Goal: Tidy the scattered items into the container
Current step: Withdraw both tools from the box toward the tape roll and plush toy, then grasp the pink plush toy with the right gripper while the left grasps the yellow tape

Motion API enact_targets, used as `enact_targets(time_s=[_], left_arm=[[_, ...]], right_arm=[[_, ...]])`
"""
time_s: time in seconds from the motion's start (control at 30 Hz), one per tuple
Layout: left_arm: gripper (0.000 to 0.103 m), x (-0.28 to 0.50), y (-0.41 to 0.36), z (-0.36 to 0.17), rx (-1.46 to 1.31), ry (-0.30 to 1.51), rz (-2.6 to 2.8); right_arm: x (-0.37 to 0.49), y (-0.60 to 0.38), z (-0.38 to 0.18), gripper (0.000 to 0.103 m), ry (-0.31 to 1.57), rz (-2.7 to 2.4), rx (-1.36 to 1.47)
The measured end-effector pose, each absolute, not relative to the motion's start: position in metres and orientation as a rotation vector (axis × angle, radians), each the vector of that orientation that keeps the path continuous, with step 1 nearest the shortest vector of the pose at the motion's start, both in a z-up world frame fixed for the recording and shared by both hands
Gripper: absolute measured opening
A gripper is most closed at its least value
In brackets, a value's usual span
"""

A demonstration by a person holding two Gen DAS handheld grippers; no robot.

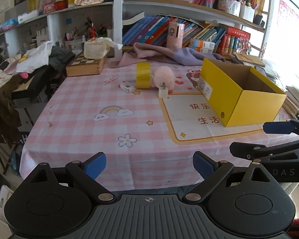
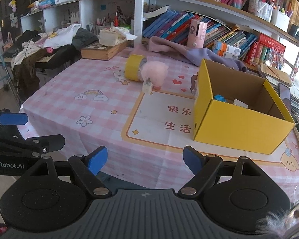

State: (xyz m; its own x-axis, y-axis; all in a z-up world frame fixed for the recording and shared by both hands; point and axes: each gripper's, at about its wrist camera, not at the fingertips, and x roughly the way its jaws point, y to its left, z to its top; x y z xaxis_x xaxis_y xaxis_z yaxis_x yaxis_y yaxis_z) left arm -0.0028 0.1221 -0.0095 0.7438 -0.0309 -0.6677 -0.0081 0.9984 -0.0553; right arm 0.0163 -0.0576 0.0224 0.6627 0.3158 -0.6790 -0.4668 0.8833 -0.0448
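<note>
Both tools, left tool (image 1: 149, 166) and right tool (image 2: 145, 160), are hovering open-jawed and empty short of the yellow box (image 2: 241, 123), awaiting the tape roll (image 2: 134, 67) beyond.

Bench (image 1: 89, 123): pink checked cloth, centre of frame.
Shelves (image 1: 189, 10): crowded with books, across the top.
Clothes pile (image 1: 29, 63): left edge.
Light: bright daylight at the right edge.

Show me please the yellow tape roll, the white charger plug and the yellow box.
yellow tape roll (image 1: 143, 75): left wrist view, on its outer band.
white charger plug (image 1: 163, 92): left wrist view, on its body.
yellow box (image 2: 241, 127): right wrist view, on its near wall.
</note>
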Motion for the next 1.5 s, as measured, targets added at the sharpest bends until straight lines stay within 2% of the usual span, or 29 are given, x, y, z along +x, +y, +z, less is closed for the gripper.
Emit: enact_targets(time_s=[0.53, 1.5], left_arm=[[0.096, 0.021, 0.126, -0.017, -0.065, 0.749, 0.007], [0.096, 0.146, 0.157, -0.018, -0.038, 0.776, 0.056]], right_arm=[[0.042, -0.051, 0.013, 0.082, 0.727, 0.469, -0.229], [0.176, -0.006, -0.004, 0.082, 0.791, 0.508, -0.206]])
